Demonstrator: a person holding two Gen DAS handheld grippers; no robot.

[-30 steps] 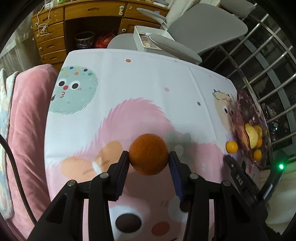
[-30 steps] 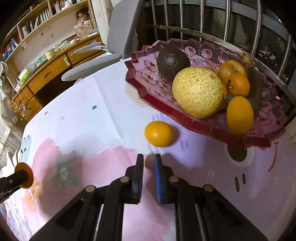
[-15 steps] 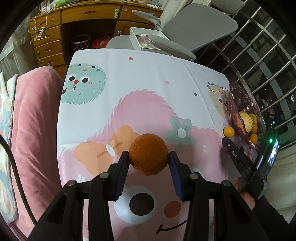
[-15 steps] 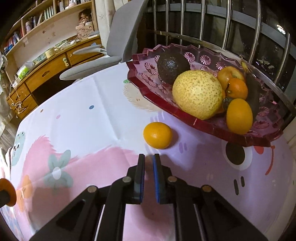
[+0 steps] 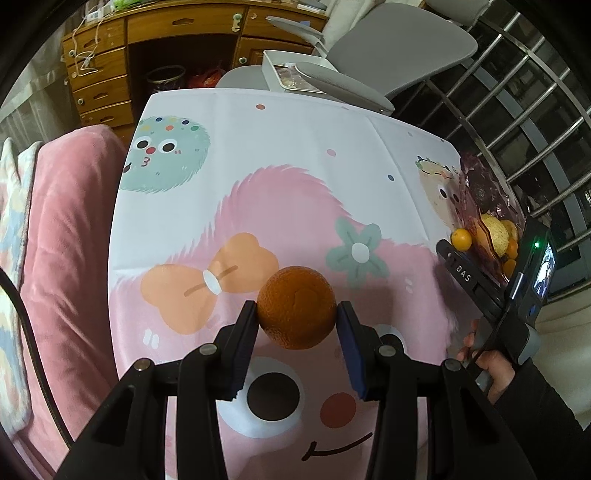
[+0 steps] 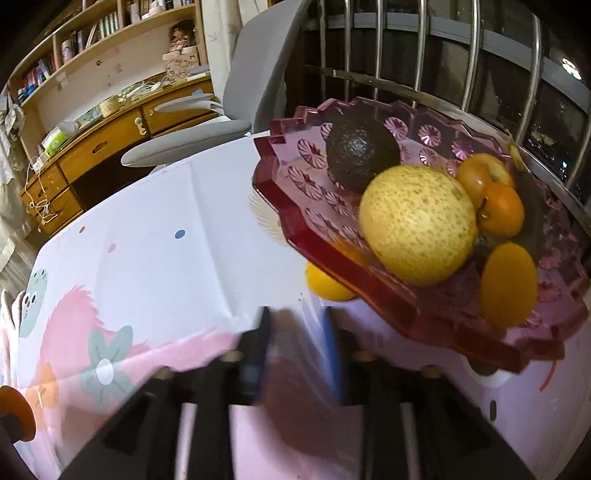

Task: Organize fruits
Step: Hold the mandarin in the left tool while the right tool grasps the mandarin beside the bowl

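Cartoon tablecloth (image 5: 295,155); grey chair (image 5: 388,48); wooden desk (image 5: 177,33); pink cushion (image 5: 70,236); window bars (image 6: 472,62).

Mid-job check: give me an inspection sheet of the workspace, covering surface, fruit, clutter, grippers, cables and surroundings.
Surface: table under a cartoon-print tablecloth.
Job's things: pink fruit bowl at the table's far edge holds a pear, an avocado and several orange fruits; one yellow-orange citrus lies on the cloth, partly hidden under the bowl's rim.
Clutter: nothing seen on the cloth.
Grippers: left gripper shut on a dark orange, held above the cloth; right gripper open, blurred, empty, pointing toward the loose citrus.
Cables: black cable over the pink cushion.
Surroundings: grey chair, wooden desk, window bars.
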